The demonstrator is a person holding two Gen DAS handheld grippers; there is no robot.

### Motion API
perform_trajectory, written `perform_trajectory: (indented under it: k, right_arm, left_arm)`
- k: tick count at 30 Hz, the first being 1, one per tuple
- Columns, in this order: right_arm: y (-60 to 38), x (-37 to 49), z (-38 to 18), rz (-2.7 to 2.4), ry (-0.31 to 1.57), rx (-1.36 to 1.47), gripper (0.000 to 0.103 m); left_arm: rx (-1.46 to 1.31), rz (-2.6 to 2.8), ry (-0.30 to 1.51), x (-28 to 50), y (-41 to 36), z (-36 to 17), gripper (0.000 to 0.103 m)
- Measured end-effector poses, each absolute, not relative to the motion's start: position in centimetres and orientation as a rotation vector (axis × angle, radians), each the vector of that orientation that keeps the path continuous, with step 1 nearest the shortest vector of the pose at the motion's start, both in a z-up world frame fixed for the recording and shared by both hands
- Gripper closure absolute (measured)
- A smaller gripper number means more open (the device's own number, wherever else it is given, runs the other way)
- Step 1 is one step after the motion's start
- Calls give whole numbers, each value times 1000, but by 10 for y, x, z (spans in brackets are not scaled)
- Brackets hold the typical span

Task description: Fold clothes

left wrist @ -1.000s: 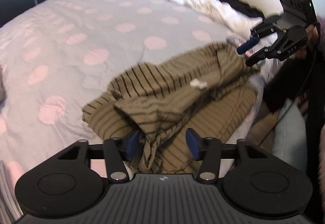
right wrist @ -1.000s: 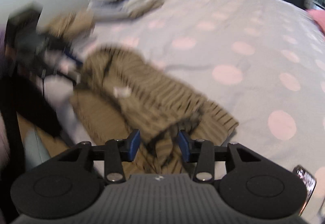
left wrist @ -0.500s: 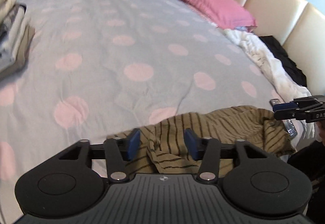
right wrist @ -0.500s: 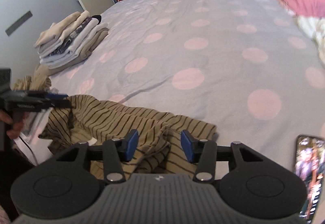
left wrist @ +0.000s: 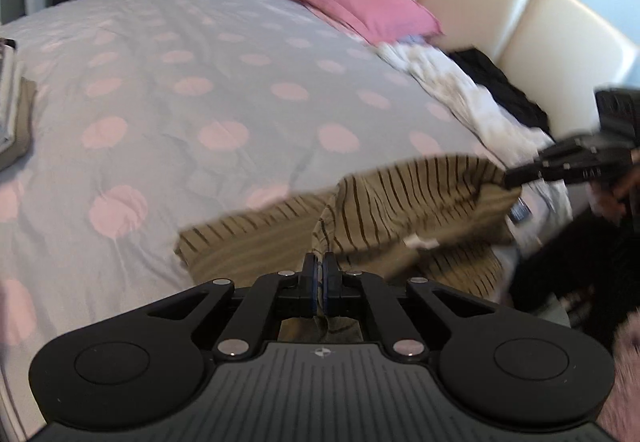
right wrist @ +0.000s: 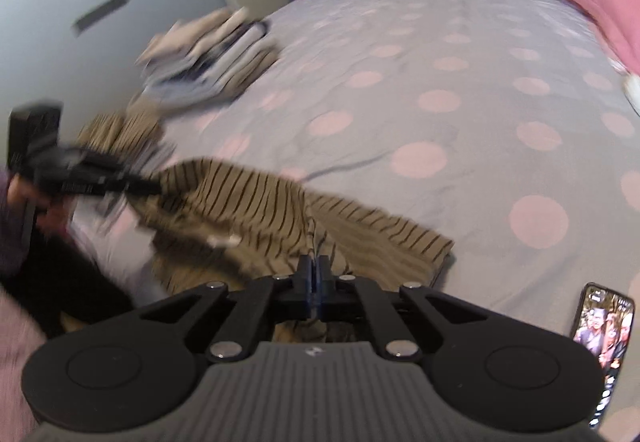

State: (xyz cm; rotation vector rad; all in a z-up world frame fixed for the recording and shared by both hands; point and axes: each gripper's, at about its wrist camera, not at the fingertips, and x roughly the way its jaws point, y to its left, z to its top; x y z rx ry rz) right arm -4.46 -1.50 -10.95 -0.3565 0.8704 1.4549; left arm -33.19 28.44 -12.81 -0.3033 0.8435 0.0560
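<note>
Olive striped garment [left wrist: 404, 201] lies crumpled at the near edge of the spotted bedspread [left wrist: 208, 89], left gripper [left wrist: 319, 274] and right gripper [right wrist: 314, 276] each clamped tight on a pinch of its fabric.

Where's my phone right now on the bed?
The phone shows only in the right wrist view, at the lower right edge, lying screen-up on the spotted bedspread just right of the striped garment.
</note>
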Motion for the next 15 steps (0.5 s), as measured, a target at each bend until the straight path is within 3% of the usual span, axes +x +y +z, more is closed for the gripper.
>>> perform_trajectory:
  k: [9, 15]
  right_arm:
    - [-16, -90, -126, 1589, 892, -727, 101]
    - [-15, -99, -134, 1584, 909, -816, 96]
  left_arm:
    - [-170, -98, 1057, -337, 260, -147, 102]
    - [-151, -135, 1125, -340, 253, -155, 98]
